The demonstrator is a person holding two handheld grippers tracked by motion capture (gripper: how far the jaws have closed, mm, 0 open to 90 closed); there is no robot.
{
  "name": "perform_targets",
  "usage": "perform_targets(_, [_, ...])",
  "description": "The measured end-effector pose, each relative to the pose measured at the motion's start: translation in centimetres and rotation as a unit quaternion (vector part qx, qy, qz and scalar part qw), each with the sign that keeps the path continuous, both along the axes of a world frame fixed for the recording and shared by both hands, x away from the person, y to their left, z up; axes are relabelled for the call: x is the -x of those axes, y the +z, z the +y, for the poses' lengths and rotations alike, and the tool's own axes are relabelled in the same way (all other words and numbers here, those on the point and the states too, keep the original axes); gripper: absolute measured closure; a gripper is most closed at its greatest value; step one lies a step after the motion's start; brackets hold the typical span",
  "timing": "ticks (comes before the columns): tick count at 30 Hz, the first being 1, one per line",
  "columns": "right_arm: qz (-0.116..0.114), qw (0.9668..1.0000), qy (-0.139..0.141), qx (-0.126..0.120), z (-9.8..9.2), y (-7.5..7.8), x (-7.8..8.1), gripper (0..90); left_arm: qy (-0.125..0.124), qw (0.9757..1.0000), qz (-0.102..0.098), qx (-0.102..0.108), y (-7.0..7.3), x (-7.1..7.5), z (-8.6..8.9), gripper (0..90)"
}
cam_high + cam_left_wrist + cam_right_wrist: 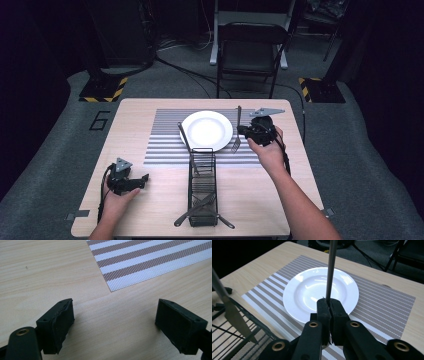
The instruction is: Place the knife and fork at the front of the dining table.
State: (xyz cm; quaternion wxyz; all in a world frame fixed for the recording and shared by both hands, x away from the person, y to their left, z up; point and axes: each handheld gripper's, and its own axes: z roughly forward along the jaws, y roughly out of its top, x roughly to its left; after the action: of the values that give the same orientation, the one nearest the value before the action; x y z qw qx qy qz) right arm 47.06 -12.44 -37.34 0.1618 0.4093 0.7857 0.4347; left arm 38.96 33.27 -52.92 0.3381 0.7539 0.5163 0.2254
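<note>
Left gripper [141, 178] low, jaws wide apart, nothing between the pads [60, 325]; left hand [117, 200] cups it from behind. Right gripper [241, 131] raised, jaws clamped tight together, right hand [267, 147] wrapped around its body, forearm extended.

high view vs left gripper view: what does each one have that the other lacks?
High view only: the round white plate, the black wire rack with cutlery in it, and the right tool shut on a metal fork, held upright beside the plate.

Left gripper view only: a close look at the left tool, its black jaws wide apart with nothing between them.

Both: the light wooden table and the grey-and-white striped placemat.
</note>
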Motion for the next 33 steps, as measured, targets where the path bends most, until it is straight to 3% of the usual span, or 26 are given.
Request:
perform_targets(13, [0.051, 0.9985, -0.017, 0.014, -0.1, -2.7, -2.3, 88.0, -0.001, 1.0000, 0.000, 0.000, 0.0, 0.0, 0.0, 15.1])
perform_targets(33, [0.082, 0.9961, -0.034, 0.001, -0.6, -4.7, -3.4, 88.0, 0.000, 1.0000, 0.000, 0.000, 0.0, 0.0, 0.0, 15.1])
